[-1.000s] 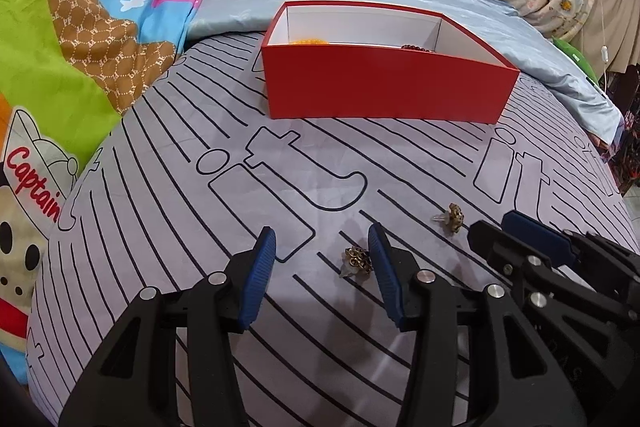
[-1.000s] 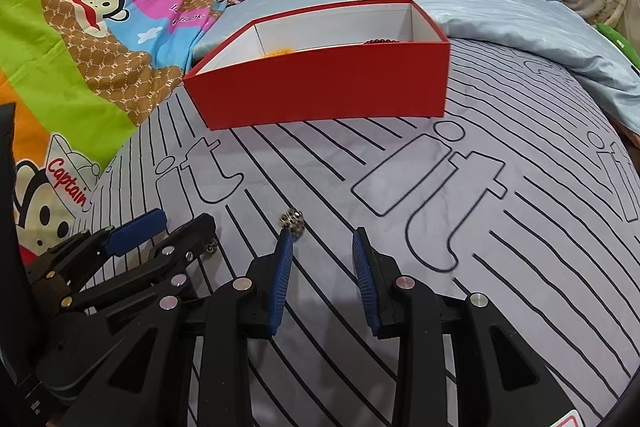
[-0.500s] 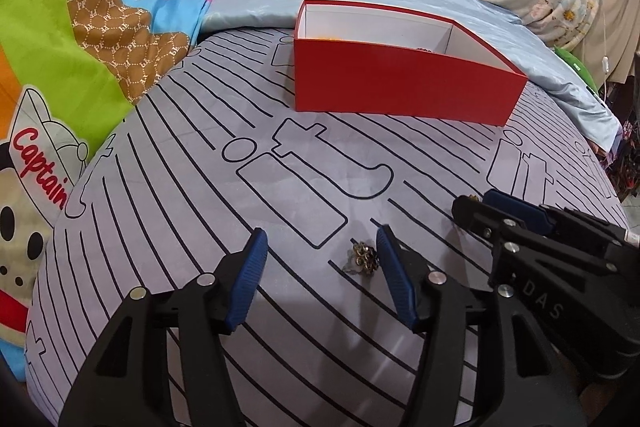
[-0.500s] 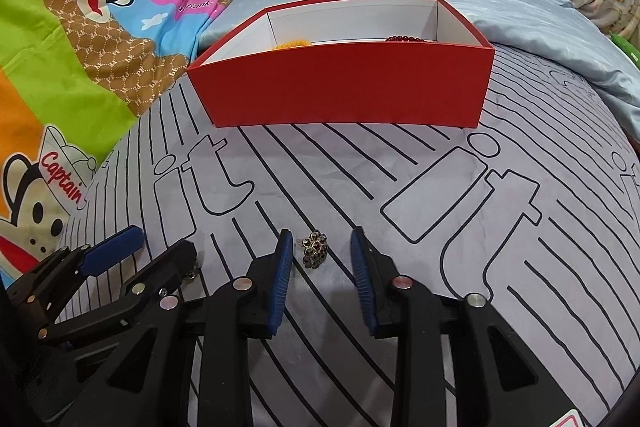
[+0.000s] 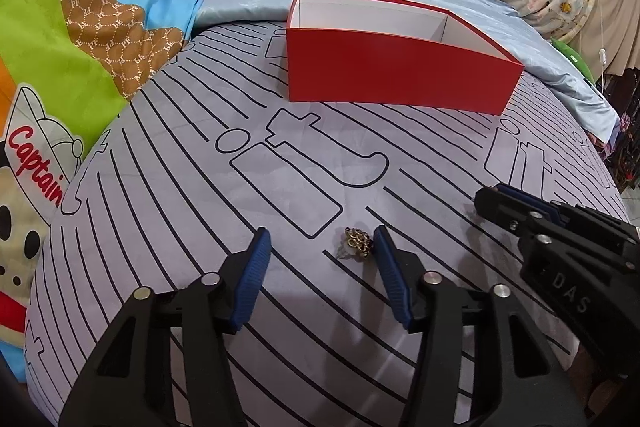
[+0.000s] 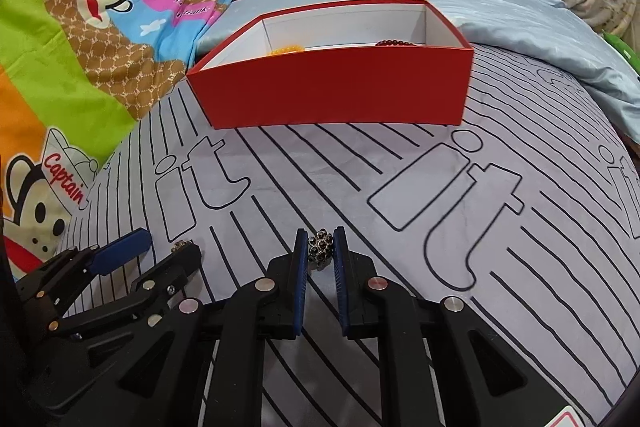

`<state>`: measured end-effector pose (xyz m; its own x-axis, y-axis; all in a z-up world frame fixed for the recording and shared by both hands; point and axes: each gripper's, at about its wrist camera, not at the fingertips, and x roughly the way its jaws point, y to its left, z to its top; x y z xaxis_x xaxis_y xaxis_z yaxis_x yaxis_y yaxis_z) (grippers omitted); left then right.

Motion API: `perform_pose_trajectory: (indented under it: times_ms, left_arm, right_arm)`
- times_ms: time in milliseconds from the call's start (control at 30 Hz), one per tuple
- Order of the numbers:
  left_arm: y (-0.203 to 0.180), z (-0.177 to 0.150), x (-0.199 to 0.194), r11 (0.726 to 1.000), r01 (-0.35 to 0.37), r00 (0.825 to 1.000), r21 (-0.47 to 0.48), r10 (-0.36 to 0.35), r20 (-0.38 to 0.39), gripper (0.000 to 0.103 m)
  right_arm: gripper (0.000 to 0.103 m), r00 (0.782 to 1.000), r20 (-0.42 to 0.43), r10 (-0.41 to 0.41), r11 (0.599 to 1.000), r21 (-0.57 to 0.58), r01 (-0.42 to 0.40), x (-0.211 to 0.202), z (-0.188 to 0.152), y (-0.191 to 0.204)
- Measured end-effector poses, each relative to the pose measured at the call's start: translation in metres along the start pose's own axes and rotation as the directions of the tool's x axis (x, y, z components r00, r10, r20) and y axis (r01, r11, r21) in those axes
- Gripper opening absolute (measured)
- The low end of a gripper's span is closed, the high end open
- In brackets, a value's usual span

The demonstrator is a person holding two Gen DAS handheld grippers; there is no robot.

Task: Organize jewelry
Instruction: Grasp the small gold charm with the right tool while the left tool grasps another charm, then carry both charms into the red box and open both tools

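Earrings: two small metal earrings lie on the bed (image 5: 168,227), on a grey sheet with black lines.
Right earring: a dark beaded earring (image 6: 320,247) sits at 12 o'clock of the right gripper (image 6: 320,251), right between its fingers (image 6: 300,267).
Right fingers: narrow, with both blue pads pressed on the beaded earring. It looks held, low on the sheet.
Left earring: a gold cluster earring (image 5: 357,240) lies on the sheet, touching or just beside the right-hand finger of the left gripper (image 5: 320,247).
Left fingers: about half wide and closing. The gold earring is between them, off to one side. The other pad is well apart from it, so it is not held yet.
Box: a red box (image 6: 332,95) stands open at 12 o'clock, well apart from both earrings. Orange beads (image 6: 286,49) and dark beads (image 6: 396,43) peek over its rim.
How they feel: I think they are very light, hard and bumpy. They could slip or flip away easily, and the soft bed gives under a push.
Where to hold: squeeze the round bumpy head from both sides, not the thin part.
Which way it points: the gold head faces up. A pale bit sticks out toward 8 o'clock, so its long way seems to run from 8 to 2. The beaded one looks round; its pin is hidden.
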<state>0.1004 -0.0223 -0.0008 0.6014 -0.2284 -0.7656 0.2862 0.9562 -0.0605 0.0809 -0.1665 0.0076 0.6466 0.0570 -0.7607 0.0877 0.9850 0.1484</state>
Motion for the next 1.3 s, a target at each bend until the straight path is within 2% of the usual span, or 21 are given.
perform_pose_trajectory:
  times_ms: [233,300,500,700,1033,1300]
  left_arm:
    - [-0.010,-0.002,-0.001,0.999,0.019,1.000,0.033,-0.019,0.001,0.027]
    - [-0.012,-0.002,-0.001,0.999,0.025,1.000,0.032,-0.025,-0.001,0.018]
    - [-0.014,0.001,-0.003,0.999,0.042,0.999,0.023,-0.042,-0.009,0.018]
    - [-0.016,0.013,-0.013,0.999,0.045,0.999,0.021,-0.045,0.018,0.018]
    - [-0.020,0.078,-0.035,0.998,0.055,0.989,0.030,-0.059,0.133,0.018]
    - [-0.022,0.128,-0.028,0.999,0.039,0.982,0.027,-0.043,0.185,0.018]
  right_arm:
    - [0.012,1.000,0.004,-0.006,1.000,0.023,0.006,-0.008,-0.003,-0.009]
    - [0.012,1.000,0.006,-0.006,1.000,0.027,0.006,-0.009,-0.004,-0.010]
    - [0.012,1.000,0.021,-0.007,0.999,0.031,0.007,-0.018,-0.004,-0.013]
    - [0.012,0.999,0.045,-0.008,0.999,0.044,0.006,-0.030,0.001,-0.019]
    - [0.012,0.991,0.135,-0.005,1.000,0.026,0.002,-0.055,0.043,-0.026]
    - [0.012,0.981,0.195,-0.007,1.000,0.004,0.006,-0.054,0.090,-0.029]
